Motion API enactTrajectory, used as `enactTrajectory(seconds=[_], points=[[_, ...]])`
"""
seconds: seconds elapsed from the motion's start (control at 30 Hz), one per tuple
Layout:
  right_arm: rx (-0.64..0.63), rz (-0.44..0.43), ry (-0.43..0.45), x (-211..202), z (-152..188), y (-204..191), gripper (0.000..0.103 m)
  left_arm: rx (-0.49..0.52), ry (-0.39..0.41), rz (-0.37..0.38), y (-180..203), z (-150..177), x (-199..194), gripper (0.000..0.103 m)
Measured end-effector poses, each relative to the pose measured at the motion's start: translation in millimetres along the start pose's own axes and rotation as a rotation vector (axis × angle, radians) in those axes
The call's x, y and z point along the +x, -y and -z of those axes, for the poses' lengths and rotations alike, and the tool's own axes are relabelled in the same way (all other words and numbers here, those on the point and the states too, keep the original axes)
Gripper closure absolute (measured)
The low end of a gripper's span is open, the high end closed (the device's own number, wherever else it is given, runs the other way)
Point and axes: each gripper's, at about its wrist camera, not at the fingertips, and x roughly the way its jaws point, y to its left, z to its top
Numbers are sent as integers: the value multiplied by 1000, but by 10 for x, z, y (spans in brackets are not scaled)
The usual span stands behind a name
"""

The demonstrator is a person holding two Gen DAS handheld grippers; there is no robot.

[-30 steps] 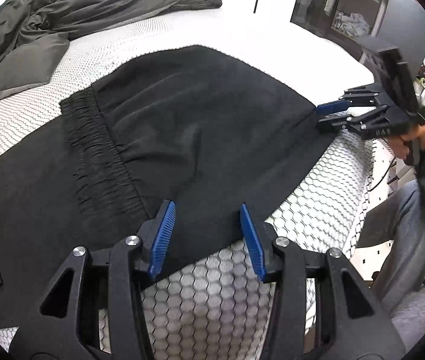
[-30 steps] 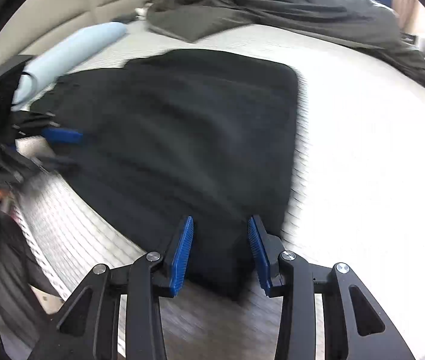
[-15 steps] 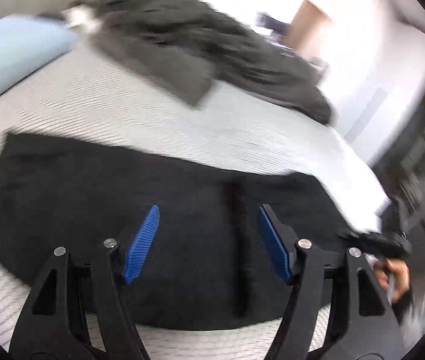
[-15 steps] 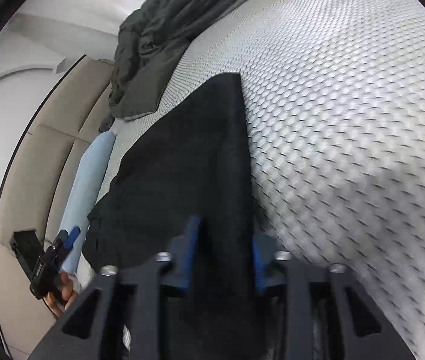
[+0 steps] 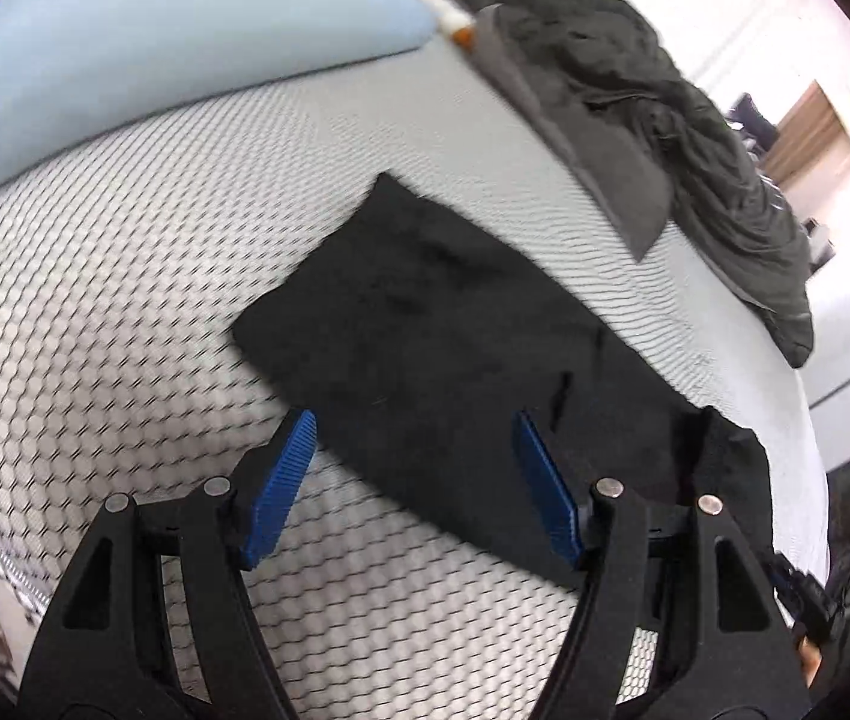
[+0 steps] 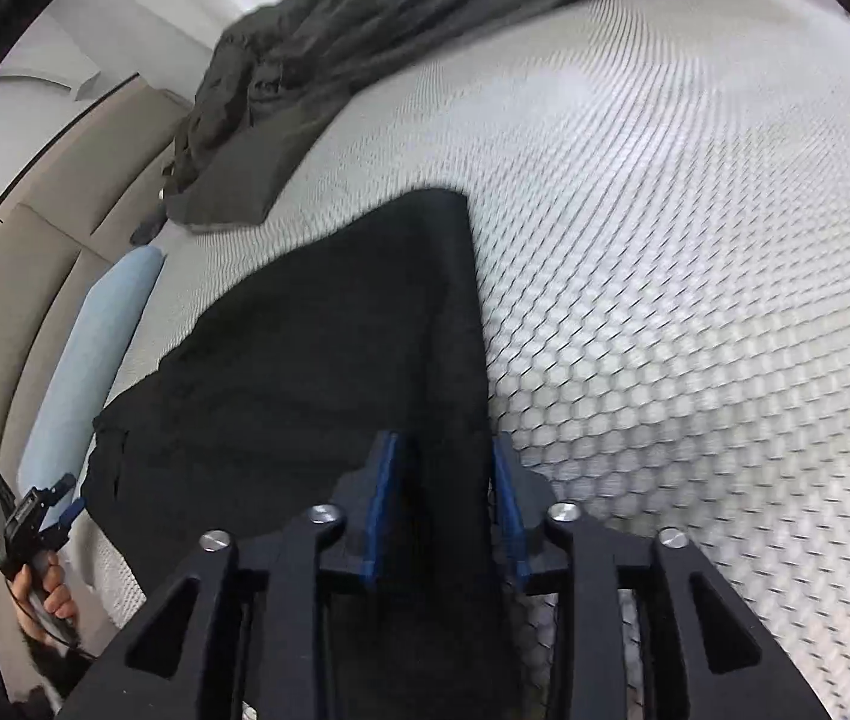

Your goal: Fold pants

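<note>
Black pants lie flat on a white honeycomb-patterned mattress. My left gripper is open and empty, just above the pants' near edge. In the right wrist view the pants run away from me as a long dark strip. My right gripper straddles the near end of the pants, its blue pads on either side of the cloth with a gap between them. The left gripper also shows small at the lower left of that view, held in a hand.
A crumpled dark grey blanket lies at the far side of the bed, also seen in the right wrist view. A light blue pillow lies along the beige headboard. The mattress edge drops off at the right.
My left gripper has swung from the waistband side to the other end of the pants and stayed open. My right gripper has moved forward onto the pants' edge and narrowed around the cloth.
</note>
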Motion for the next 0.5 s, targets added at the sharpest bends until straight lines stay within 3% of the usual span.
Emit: enactTrajectory(seconds=[0.13, 0.2, 0.23, 0.33, 0.37, 0.43, 0.5], points=[[-3, 5, -23, 49, 36, -29, 59, -79, -73, 7, -230, 40, 147, 38], [-20, 15, -28, 61, 20, -43, 59, -106, -60, 40, -283, 21, 196, 38], [-28, 16, -30, -154, 127, 62, 59, -115, -48, 44, -302, -6, 219, 38], [-37, 0, -23, -409, 251, 201, 59, -111, -26, 17, -172, -169, 434, 40], [-32, -2, -23, -429, 272, 227, 58, -100, -26, -14, -127, -211, 502, 43], [-26, -19, -27, -454, 315, 262, 57, -92, -7, -73, -56, -273, 629, 70], [-9, -47, -34, -450, 347, 290, 57, -104, 15, -60, 43, -270, 654, 86]])
